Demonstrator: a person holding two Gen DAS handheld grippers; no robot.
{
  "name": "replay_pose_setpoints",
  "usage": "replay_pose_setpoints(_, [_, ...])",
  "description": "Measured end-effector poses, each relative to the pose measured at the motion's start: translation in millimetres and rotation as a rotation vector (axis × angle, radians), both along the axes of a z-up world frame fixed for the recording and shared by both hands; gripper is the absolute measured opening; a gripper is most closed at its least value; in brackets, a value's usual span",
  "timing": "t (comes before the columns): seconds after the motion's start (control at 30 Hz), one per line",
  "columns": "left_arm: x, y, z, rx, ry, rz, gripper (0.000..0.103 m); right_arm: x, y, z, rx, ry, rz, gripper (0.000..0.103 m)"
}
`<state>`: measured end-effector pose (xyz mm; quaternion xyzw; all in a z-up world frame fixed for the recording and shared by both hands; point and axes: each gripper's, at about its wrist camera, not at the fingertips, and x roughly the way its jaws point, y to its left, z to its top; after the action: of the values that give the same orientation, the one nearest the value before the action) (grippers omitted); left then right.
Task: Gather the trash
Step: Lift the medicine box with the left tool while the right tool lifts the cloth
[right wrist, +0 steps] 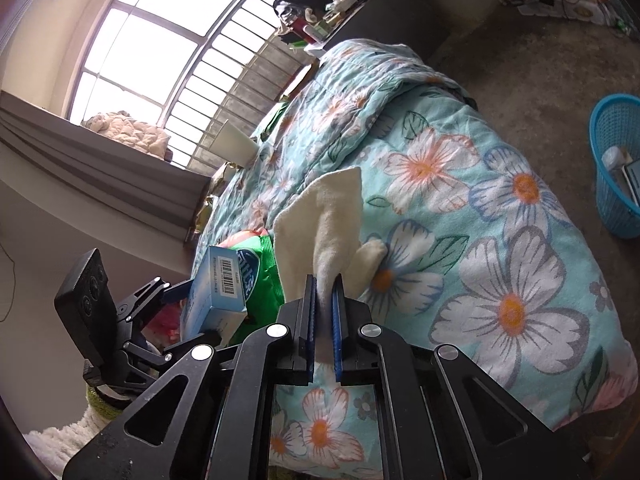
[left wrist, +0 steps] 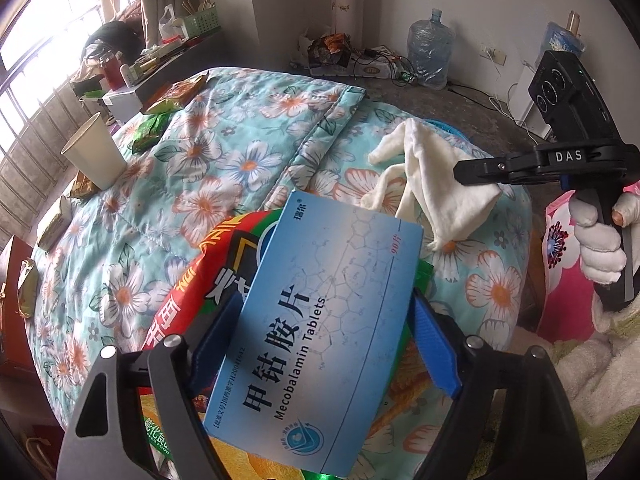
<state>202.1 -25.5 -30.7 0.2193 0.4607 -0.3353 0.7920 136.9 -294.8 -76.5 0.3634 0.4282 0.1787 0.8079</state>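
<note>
**A:** What am I looking at, biggest thing first?

**B:** The bed (left wrist: 248,168), under a flowered turquoise quilt. I'll place everything from it. Past its far corner, on the floor, stands a big water jug (left wrist: 430,54). Off the bed's side, also on the floor, is a blue basket (right wrist: 616,168) with some things already in it.

**A:** And on the bed itself?

**B:** At the near edge lies a red and green snack bag (left wrist: 192,300). On top of it is a blue tablet box (left wrist: 320,344). Further along the near part of the quilt is a white cloth (left wrist: 424,184), lifted off the quilt at one end. By the window side of the bed stands a paper cup (left wrist: 96,152), with small snack packets (left wrist: 154,130) scattered near it.

**A:** Your tongs?

**B:** My left tongs (left wrist: 320,320) are spread wide, one finger at each long side of the tablet box. Whether the pads actually press on it I can't tell. My right tongs (right wrist: 324,300) are pinched nearly closed on the white cloth, which sticks up out of the blue pads above the quilt.

**A:** The hand?

**B:** A white-gloved hand (left wrist: 600,248) grips the right handle, off the bed's near corner.
</note>
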Motion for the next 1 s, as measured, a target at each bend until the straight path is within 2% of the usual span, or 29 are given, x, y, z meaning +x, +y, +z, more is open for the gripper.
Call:
replay_pose_setpoints(0.17, [-5.1, 5.6, 18.3, -0.042, -0.024, 0.04, 0.08, -3.0, -6.6, 10.3, 0.056, -0.039, -0.003, 0.004])
replay_pose_setpoints(0.67, [-17.3, 27.4, 77.6, -0.219, -0.082, 0.171, 0.079, -13.3, -12.1, 45.4, 0.068, -0.161, -0.018, 0.003])
replay_pose_setpoints(1.0, [-22.0, 14.0, 96.4, -0.307, -0.087, 0.178, 0.078, -23.2, -24.3, 56.5, 0.068, -0.211, -0.04, 0.003])
